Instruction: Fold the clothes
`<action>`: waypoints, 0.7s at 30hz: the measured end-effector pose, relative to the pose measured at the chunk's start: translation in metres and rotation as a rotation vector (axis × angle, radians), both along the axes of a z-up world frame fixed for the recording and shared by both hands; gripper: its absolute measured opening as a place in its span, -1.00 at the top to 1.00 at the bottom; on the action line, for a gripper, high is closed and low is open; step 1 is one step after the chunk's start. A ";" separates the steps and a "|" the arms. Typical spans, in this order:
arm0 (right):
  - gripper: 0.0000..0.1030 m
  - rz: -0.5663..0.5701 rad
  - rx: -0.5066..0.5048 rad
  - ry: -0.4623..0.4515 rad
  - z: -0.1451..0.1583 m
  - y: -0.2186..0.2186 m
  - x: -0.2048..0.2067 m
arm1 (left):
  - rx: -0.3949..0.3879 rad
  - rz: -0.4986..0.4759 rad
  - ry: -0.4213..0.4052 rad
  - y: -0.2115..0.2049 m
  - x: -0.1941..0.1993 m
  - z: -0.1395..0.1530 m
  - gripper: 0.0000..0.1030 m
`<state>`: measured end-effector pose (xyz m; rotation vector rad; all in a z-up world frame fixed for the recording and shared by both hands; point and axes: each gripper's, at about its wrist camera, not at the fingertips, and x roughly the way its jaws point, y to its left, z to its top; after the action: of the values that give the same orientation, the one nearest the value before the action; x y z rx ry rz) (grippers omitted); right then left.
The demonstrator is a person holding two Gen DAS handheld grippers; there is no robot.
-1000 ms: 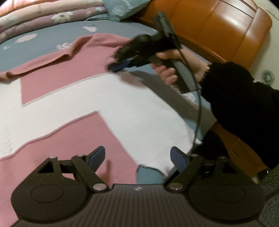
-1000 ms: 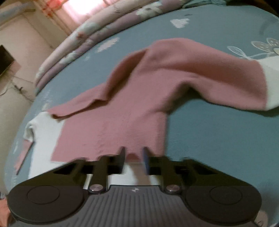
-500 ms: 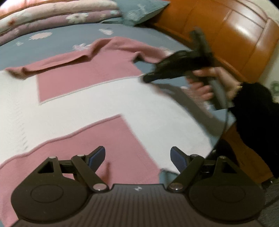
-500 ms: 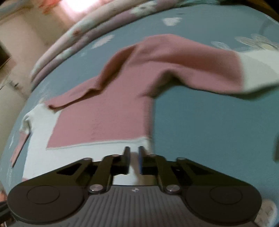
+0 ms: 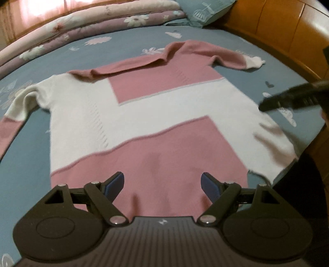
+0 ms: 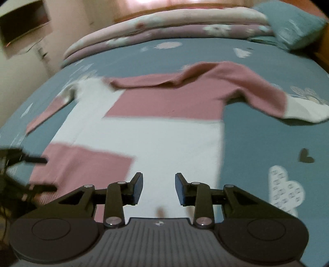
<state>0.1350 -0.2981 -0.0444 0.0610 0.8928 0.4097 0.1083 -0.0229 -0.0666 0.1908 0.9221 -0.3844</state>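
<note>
Since a second ago your right gripper has let go of the sweater's side edge and pulled back toward the hem, so the whole sweater now lies flat in front of you. Its jaws are opening, with nothing between them — only white knit lies beneath. Your left gripper hangs over the pink block at the hem, spread wide and empty, its blue pads clear of the fabric.

Beyond both grippers the pink-and-white sweater is spread face up on the blue flowered bedsheet, hem nearest you, collar farthest. The sleeve on the headboard side angles outward, its white cuff resting on the sheet; the other sleeve runs down toward the opposite edge of the bed.

Past the collar, folded quilts are stacked along the far side — and a blue pillow sits against the wooden headboard.
</note>
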 end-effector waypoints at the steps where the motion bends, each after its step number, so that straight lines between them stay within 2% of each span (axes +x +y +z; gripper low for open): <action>1: 0.25 0.021 0.007 0.005 -0.002 0.009 -0.006 | 0.005 0.009 -0.003 0.003 -0.002 0.000 -0.58; 4: 0.29 0.081 0.071 0.031 -0.010 0.030 -0.024 | 0.015 0.025 -0.023 0.013 -0.013 0.004 -0.59; 6: 0.39 0.094 0.104 0.051 -0.017 0.041 -0.034 | 0.027 0.025 -0.034 0.019 -0.022 0.006 -0.59; 9: 0.40 0.120 0.134 0.086 -0.024 0.057 -0.042 | 0.057 0.017 -0.042 0.023 -0.030 0.004 -0.59; 12: 0.39 0.178 0.064 0.042 -0.024 0.076 -0.057 | 0.083 -0.025 -0.059 0.025 -0.042 0.005 -0.59; 18: 0.34 0.329 -0.163 -0.052 -0.027 0.111 -0.083 | 0.163 -0.108 -0.077 0.025 -0.061 0.000 -0.59; 21: 0.31 0.373 -0.313 -0.140 -0.032 0.129 -0.095 | 0.180 -0.137 -0.098 0.020 -0.067 -0.002 -0.59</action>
<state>0.0403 -0.1690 -0.0764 -0.4224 0.8211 0.6078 0.0409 -0.0031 -0.0685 0.4359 0.8488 -0.4143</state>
